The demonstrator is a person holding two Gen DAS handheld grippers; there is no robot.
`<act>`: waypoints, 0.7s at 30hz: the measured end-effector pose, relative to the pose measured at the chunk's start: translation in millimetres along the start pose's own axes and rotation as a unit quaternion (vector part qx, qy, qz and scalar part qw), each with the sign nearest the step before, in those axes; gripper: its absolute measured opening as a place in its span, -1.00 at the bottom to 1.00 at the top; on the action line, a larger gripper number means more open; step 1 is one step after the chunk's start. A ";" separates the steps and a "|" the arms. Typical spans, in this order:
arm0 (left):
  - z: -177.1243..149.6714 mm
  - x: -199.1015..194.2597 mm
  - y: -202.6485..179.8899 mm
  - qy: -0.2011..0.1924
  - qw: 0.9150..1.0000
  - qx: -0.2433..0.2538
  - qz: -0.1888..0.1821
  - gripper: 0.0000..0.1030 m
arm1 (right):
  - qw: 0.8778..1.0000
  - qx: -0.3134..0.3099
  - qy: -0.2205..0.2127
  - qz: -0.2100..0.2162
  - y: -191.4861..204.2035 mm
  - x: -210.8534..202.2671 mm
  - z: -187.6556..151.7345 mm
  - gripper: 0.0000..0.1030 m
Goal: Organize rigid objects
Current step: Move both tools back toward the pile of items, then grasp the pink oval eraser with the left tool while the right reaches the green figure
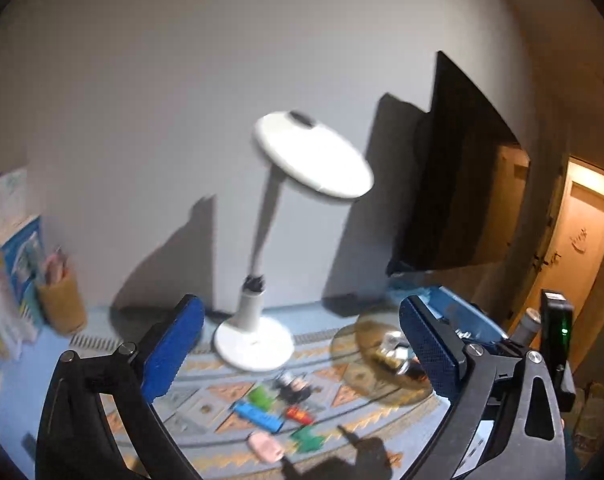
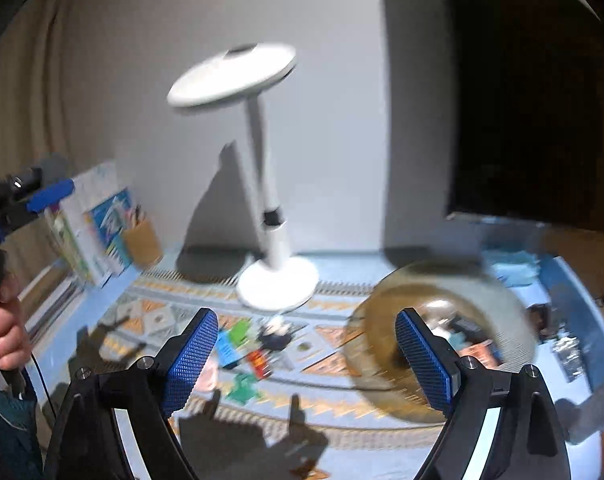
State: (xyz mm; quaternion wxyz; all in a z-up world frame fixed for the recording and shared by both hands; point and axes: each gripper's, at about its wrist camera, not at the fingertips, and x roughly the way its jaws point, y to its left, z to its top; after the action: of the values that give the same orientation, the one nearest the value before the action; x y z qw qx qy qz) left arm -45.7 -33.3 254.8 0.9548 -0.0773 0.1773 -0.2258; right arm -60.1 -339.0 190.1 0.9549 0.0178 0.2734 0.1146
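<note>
A scatter of small rigid pieces lies on the patterned mat in front of the white desk lamp. In the left wrist view a blue block sits at about six o'clock from the lamp's round base, with a green block just above it, a red piece to its right, a second green piece lower down and a pink piece at the near edge. A dark, blurred item lies between the green block and the lamp base; what it is cannot be told.

At about three o'clock from this group stands a clear amber glass bowl, with several blurred small things inside it. In the right wrist view the bowl fills the lower right, partly behind that gripper's right finger.

The left gripper is above the mat with its blue-padded jaws spread wide and nothing between them. The right gripper is likewise spread wide and holds nothing; both cast finger shadows on the near edge of the mat.

Farther out, at about nine o'clock, a tan pencil cup stands beside upright books. A dark monitor leans at about two o'clock, against the pale wall. In the right wrist view a hand grips the other tool's handle at the left edge.
</note>
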 end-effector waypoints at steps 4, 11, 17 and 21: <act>-42.7 10.5 32.6 0.048 0.998 -0.012 0.040 0.91 | 0.999 0.011 0.046 0.024 14.2 41.5 -24.7 0.74; -143.1 82.6 64.2 0.195 0.977 -0.035 0.078 0.91 | 0.988 0.062 0.138 0.029 13.4 108.4 -74.3 0.74; -197.1 131.9 52.5 0.276 0.955 0.011 0.108 0.89 | 0.981 0.037 0.189 0.007 30.9 151.2 -108.6 0.57; -203.4 142.9 34.2 0.279 0.952 0.054 0.114 0.89 | 0.979 0.042 0.202 0.001 29.9 169.1 -117.9 0.41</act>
State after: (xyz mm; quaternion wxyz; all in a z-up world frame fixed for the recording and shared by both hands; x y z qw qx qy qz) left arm 11.5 -82.3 15.5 0.8894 0.0611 0.4316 -0.1377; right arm 11.0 -274.7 5.2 0.8784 0.0349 0.4650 0.1050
